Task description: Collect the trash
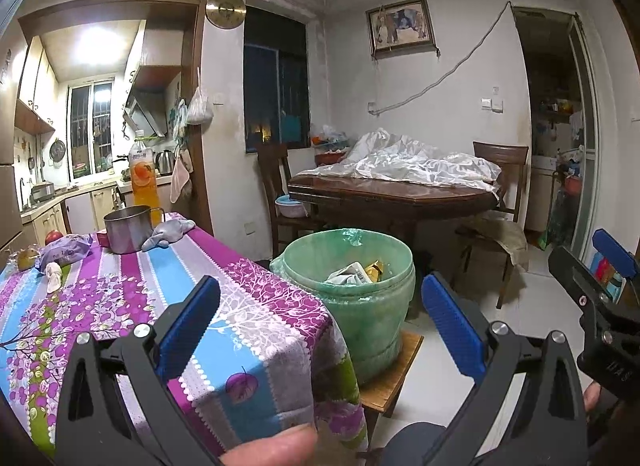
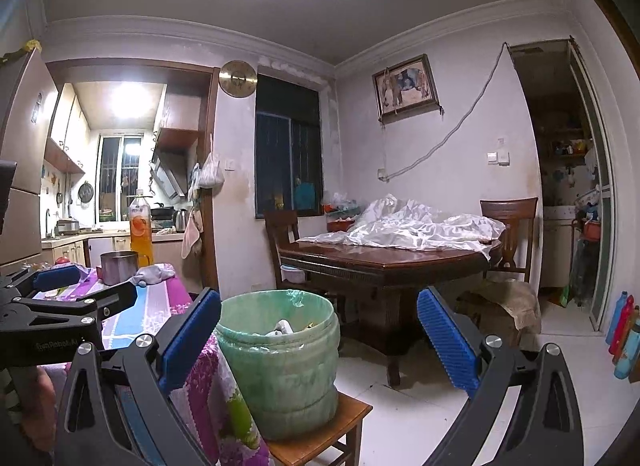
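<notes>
Left claw: the left claw point(image 1: 320, 330) is spread wide with nothing between its blue pads, held over the corner of the worktop point(image 1: 120, 306) and facing the bin.
Right claw: the right claw point(image 2: 319, 340) is likewise wide open and empty, pointed at the bin from the side of the worktop.
Bin: a pale green bin point(image 1: 352, 306) with a green liner stands on a low wooden stool point(image 1: 396, 374), just beside the worktop's corner; crumpled wrappers point(image 1: 358, 272) lie inside it.
Worktop: covered by a purple, blue and grey flowered cloth.
Trash on worktop: a crumpled white tissue point(image 1: 53, 276) and a purple wrapper point(image 1: 66, 252) lie near the far left edge.
Other things: a metal mug point(image 1: 128, 227), a grey rag point(image 1: 170, 231) and an orange drink bottle point(image 1: 143, 175) stand at the far end.
</notes>
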The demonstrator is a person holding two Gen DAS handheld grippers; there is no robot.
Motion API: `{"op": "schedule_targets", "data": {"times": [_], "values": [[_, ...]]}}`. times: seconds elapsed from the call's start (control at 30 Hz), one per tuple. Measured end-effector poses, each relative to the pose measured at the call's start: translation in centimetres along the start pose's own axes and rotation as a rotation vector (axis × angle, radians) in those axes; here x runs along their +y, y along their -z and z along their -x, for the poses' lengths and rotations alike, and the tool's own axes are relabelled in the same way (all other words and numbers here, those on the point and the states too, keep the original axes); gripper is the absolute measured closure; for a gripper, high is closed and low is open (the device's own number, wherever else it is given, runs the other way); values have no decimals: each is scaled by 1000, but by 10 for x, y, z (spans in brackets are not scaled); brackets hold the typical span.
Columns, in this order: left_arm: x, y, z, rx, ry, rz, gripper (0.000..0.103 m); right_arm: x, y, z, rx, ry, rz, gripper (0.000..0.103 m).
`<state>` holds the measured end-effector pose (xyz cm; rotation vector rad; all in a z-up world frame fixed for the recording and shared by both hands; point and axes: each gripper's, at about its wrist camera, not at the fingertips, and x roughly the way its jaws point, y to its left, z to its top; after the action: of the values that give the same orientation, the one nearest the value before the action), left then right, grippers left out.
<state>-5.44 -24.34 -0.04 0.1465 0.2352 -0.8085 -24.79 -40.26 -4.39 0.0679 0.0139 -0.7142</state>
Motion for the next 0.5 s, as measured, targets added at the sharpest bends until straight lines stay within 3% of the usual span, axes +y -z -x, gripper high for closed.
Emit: {"op": "schedule_targets", "data": {"times": [0.5], "values": [[3,5,-8,21,5,5,6,-2,6,-7,21,-5,2,5]]}}
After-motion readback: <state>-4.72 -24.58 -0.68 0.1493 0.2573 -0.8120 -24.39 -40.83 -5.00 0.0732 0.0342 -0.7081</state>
